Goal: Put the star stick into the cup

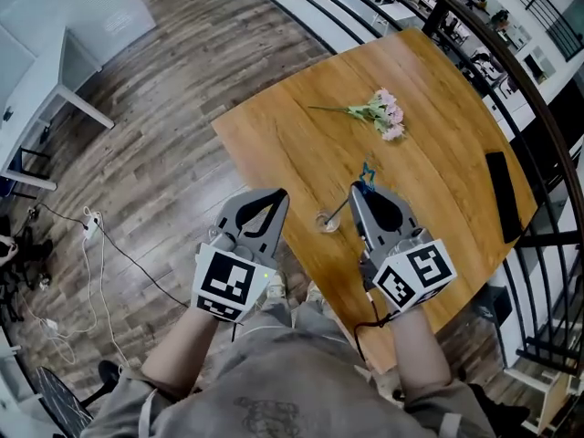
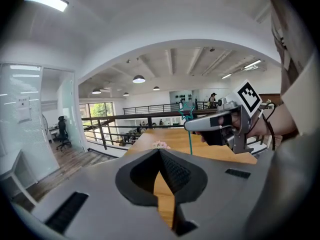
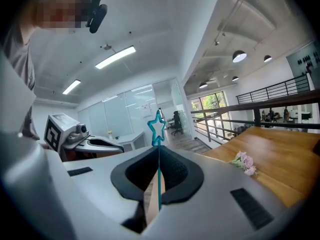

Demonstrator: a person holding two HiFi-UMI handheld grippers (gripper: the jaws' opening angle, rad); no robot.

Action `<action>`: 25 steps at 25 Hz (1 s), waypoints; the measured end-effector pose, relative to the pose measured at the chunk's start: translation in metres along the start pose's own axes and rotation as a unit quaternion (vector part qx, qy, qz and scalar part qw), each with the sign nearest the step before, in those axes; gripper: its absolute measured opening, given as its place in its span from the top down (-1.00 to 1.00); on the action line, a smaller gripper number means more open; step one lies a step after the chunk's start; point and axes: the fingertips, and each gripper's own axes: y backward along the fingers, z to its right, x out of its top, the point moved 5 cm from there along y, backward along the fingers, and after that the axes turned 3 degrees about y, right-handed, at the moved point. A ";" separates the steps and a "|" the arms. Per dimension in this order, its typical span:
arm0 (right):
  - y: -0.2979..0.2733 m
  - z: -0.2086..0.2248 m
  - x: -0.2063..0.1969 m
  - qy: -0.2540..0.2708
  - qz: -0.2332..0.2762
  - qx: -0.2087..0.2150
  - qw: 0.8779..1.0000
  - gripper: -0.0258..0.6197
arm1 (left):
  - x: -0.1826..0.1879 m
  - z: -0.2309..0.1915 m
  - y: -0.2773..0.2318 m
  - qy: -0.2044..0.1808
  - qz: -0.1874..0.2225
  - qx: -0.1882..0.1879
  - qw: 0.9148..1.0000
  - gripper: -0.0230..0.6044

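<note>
Head view: right tongs [image 1: 361, 192] shut on thin teal plastic star-topped stick [image 1: 366, 173], over wooden tabletop [image 1: 438, 153], near small clear glass cup [image 1: 327, 220].
Left gripper view: left tongs [image 2: 161, 156] closed, empty.
Right gripper view: stick upright, pinched along shaft. Likely light, slick, bendy; a shaft grip suits.

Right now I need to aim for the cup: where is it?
In the head view, the clear glass cup stands on the wooden table near its left edge, just left of the right tool holding the teal star stick.

Teal star stick [image 3: 157, 134] stands upright near the small clear cup [image 1: 328, 221].
</note>
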 end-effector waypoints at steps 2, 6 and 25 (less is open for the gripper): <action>-0.003 0.001 -0.016 0.005 -0.017 -0.007 1.000 0.82 | -0.015 0.005 -0.003 0.011 -0.018 -0.008 1.000 0.88; -0.014 0.002 -0.049 0.024 -0.060 -0.018 0.998 0.82 | -0.046 0.011 -0.011 0.032 -0.053 -0.020 0.998 0.88; -0.023 0.022 -0.126 -0.008 -0.181 -0.045 0.982 0.46 | -0.095 0.011 -0.018 0.091 -0.109 -0.015 0.990 0.88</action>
